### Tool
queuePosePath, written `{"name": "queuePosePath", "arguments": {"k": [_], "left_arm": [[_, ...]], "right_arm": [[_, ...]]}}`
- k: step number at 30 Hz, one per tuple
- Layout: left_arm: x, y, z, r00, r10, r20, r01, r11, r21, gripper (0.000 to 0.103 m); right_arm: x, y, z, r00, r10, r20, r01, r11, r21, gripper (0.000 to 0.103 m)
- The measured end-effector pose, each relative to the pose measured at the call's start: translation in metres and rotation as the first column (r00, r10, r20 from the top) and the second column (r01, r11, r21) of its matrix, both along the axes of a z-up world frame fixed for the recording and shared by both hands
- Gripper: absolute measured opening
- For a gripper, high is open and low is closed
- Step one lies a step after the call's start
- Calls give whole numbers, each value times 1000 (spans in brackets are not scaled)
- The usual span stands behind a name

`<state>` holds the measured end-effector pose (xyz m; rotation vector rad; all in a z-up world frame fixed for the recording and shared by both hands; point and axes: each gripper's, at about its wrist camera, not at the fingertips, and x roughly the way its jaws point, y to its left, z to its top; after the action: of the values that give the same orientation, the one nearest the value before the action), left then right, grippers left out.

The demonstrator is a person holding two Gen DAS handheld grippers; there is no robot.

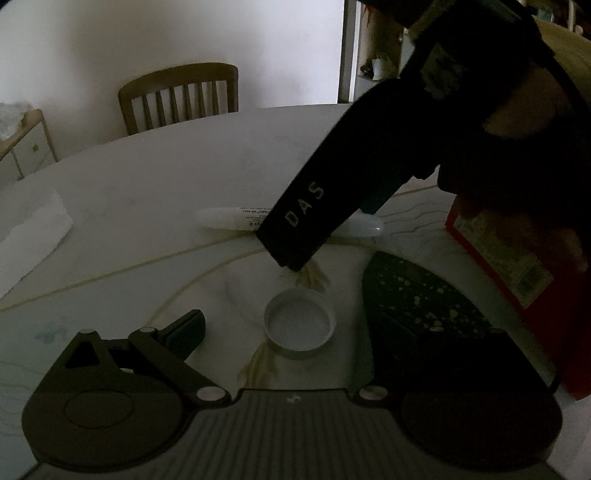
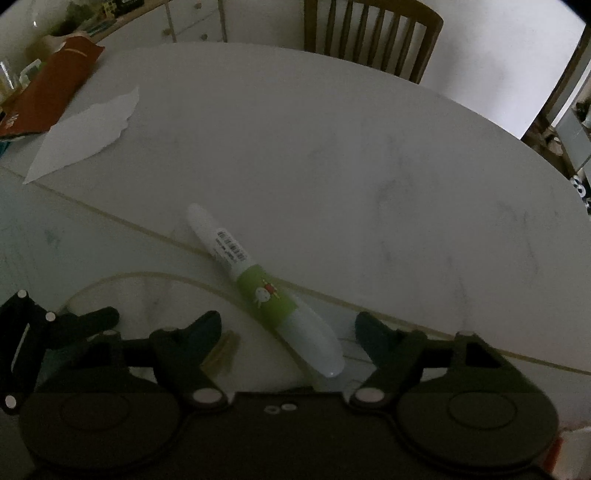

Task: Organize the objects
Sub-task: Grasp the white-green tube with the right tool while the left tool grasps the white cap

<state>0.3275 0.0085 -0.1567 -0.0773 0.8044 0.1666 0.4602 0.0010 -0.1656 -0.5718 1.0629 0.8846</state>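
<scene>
**Two claws low over a dim marble surface**

We work over a round, pale, marble-patterned surface (image 2: 369,166) with thin yellowish lines curving across it; the room is dim. Past its far edge we see a slatted wooden chair (image 2: 373,33) against a pale wall.

Only our left wrist view shows a white lid (image 1: 300,324) lying open side up between the fingers of the left claw (image 1: 284,328), which stands released, touching nothing. Just right of it lies a dark gold-speckled object (image 1: 417,295), then a red box (image 1: 517,295). Beyond the lid, the right claw's dark body crosses the view and hides the middle of the tube.

Only our right wrist view shows the whole tube (image 2: 266,291): white, with a green band, a barcode label and a rounded near end. It lies flat and slanted, its near end between the spread fingers of the right claw (image 2: 288,332), closer to the right finger; the pads do not touch it. Farther left lie a torn white paper (image 2: 85,133) and a brown packet (image 2: 55,88).
</scene>
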Motion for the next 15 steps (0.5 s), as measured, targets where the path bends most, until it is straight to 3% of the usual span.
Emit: {"name": "queuePosePath", "arguments": {"k": [2,5,10,12,15], "left_arm": [[0,0,0,1000,7,5,-7,1000,-8,100],[-1,2,2,1000,17,13,-17,1000,-13,91],[-2,3,8,999,27,16,-28,1000,10,59],[-3,6,10,999,35,15,-35,999,14,50],[-5,8,12,999,36,16,-36,999,12,38]], "right_arm": [[-1,-2,1,1000,7,5,-7,1000,10,71],[-5,2,0,999,28,15,-29,999,20,60],[-13,4,4,998,64,28,-64,998,25,41],[-18,5,5,996,81,36,-81,996,23,30],[-24,6,6,995,94,46,-95,995,14,25]]}}
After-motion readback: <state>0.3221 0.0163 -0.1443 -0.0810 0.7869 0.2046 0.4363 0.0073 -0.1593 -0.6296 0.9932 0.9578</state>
